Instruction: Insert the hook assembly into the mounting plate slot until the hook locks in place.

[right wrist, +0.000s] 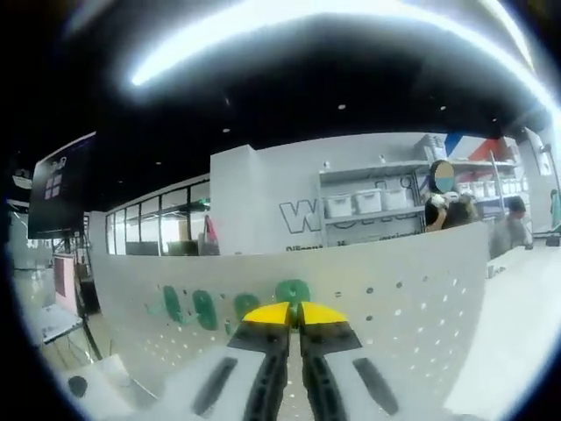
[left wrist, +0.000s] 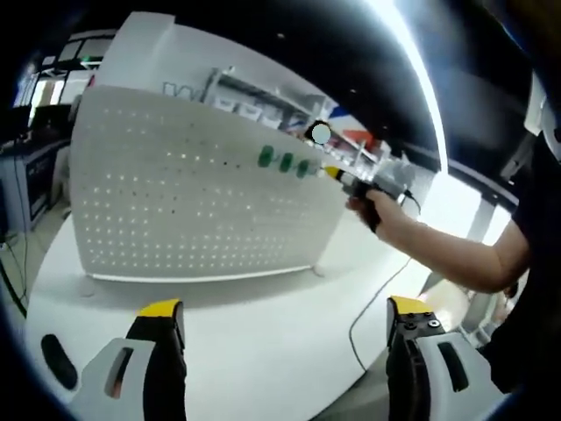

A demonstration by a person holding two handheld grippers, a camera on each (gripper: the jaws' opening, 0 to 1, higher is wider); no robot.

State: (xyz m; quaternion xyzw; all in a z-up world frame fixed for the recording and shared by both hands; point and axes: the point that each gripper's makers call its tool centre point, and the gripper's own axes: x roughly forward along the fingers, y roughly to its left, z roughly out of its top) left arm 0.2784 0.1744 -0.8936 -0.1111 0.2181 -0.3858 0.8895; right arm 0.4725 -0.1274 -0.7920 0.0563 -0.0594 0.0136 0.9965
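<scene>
The right gripper point(right wrist: 294, 314), jaws together (anything held was hidden), sat against the pegboard point(right wrist: 394, 298) just below a green hook point(right wrist: 292, 290); the left gripper point(left wrist: 285, 317) hung apart, well back.

- Mounting plate point(left wrist: 193, 193): white perforated panel, upright on the white desk point(left wrist: 263, 342).
- Green hooks point(left wrist: 285, 160): set in a row across the plate's upper area, also visible at point(right wrist: 204, 309).
</scene>
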